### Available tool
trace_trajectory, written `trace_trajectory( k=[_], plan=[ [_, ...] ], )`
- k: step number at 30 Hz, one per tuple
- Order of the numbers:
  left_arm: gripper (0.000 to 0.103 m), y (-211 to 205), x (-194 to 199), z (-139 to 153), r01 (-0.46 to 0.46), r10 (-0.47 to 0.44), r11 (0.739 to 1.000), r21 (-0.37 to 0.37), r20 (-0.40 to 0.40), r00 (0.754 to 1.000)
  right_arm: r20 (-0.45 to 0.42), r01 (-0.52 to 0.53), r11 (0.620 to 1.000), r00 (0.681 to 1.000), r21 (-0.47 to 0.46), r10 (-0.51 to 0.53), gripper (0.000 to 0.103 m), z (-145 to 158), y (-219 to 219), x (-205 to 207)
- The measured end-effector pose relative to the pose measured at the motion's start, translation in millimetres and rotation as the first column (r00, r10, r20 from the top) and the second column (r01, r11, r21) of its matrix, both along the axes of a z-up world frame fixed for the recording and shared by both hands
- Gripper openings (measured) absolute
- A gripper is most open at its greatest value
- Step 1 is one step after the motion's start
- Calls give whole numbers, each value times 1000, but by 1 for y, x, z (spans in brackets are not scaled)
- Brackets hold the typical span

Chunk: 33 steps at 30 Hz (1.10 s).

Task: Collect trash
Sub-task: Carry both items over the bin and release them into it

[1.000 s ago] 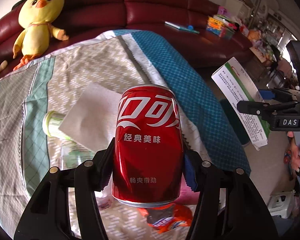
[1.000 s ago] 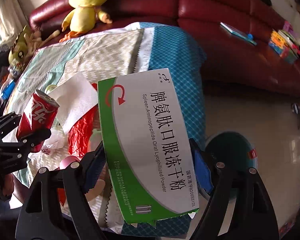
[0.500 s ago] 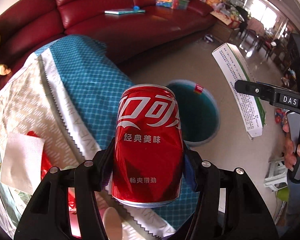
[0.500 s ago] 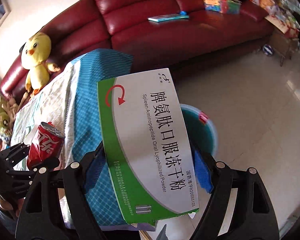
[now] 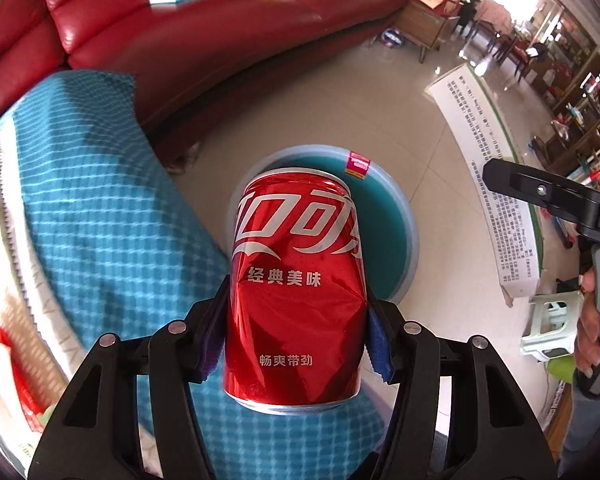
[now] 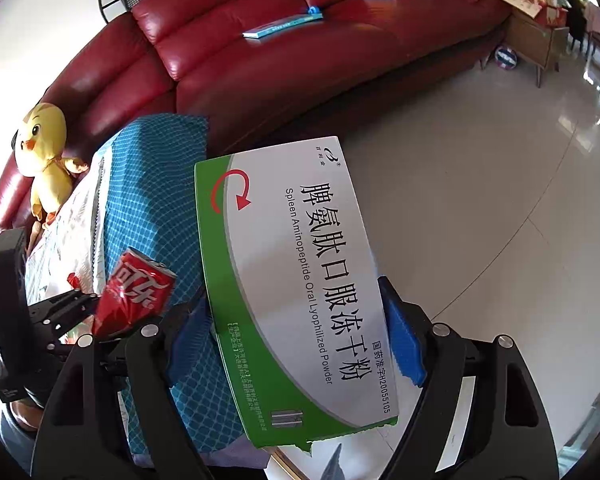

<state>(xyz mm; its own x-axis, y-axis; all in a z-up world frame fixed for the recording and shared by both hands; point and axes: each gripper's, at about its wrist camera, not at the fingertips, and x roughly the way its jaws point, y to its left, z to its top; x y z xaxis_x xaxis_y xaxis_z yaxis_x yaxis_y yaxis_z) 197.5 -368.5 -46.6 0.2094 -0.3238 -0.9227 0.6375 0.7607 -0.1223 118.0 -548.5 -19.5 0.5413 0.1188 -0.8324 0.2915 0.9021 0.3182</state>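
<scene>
The left tongs (image 5: 296,332) grip a dented red aluminium cola can (image 5: 296,292), held above the round teal plastic bin (image 5: 404,216) on the tiled floor. The right tongs (image 6: 300,340) clamp a flattened white-and-green cardboard medicine box (image 6: 296,280) beside the checked blue cloth on the worktop (image 6: 152,200). Both pieces appear collected but not yet dropped. The bin's visible part looks empty. A red wrapper (image 5: 12,360) lies on the worktop, so more trash seems left.
</scene>
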Motion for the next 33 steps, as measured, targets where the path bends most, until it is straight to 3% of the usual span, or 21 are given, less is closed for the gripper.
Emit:
trace_trajectory(
  k=[4,6,8,13,33],
  plan=[
    [61,-21,10,-16,6,-6,1000,14,-23,1000,-19,11,1000,1000,-4,-11,75,-7,-7,5],
    [73,-29,14,-21,-1,2,1000,21,-26,1000,-30,14,1000,999,-1,-14,75,-11,-11,5],
    [77,-32,17,-27,-18,18,999,30,-29,999,-41,16,1000,999,-1,-16,75,-15,-13,6],
    [79,-29,17,-33,-34,36,998,45,-39,999,-63,15,1000,998,8,-14,75,-25,-15,10],
    [94,31,6,-2,-129,129,992,10,3,992,-131,-60,996,989,61,67,77,-56,20,46]
  ],
)
